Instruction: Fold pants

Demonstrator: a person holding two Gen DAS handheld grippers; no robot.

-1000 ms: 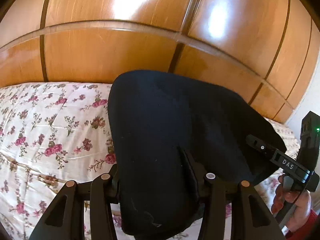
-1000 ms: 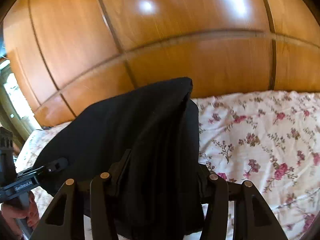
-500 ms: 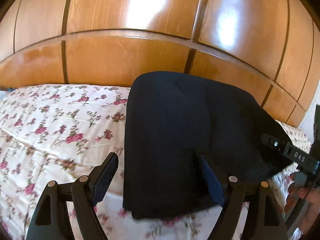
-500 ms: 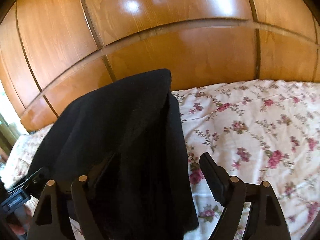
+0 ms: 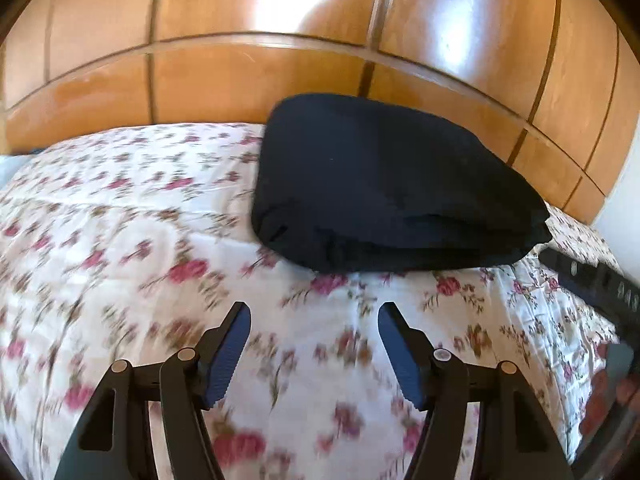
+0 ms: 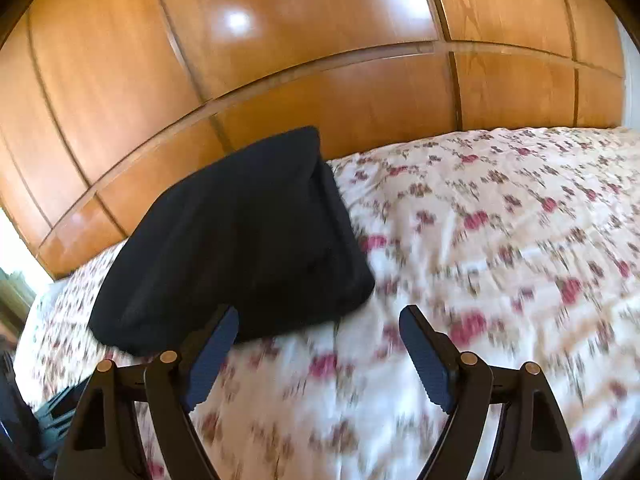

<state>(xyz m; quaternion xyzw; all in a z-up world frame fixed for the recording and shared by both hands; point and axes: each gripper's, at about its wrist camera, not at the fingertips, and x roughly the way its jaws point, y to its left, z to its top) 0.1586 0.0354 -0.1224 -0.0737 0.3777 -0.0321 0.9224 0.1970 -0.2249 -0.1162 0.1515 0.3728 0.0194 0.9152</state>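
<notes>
Left gripper point(image 5: 314, 320): its two jaws stand wide apart with nothing between them. They have just come in a little after opening wide. Only the flowery bedspread point(image 5: 120, 248) shows in the gap.
Right gripper point(image 6: 319, 322): its jaws also stand apart and hold nothing. They opened up a moment ago and now keep that width. The left finger sits in front of the near edge of the pants in this view, and I cannot tell if it touches them.
Other gripper seen from the left: a black bar of the right gripper and a bit of the person's hand point(image 5: 612, 396) show at the right edge.
Pants point(image 5: 384, 188): a dark, folded bundle lying flat on the bed, just past both grippers. Nothing holds it.
Pants, which way: in the left view the long side runs left to right, with the thick folded edge facing the gripper. In the right view point(image 6: 240, 240) it slants from near left to far right, and one end points toward the wood behind.
Bedspread: white with pink roses, blurry up close. It lies under the pants and spreads out to both sides.
Wooden panels point(image 5: 224, 80): shiny brown wood stands behind the bed, with bright spots of light on it.
</notes>
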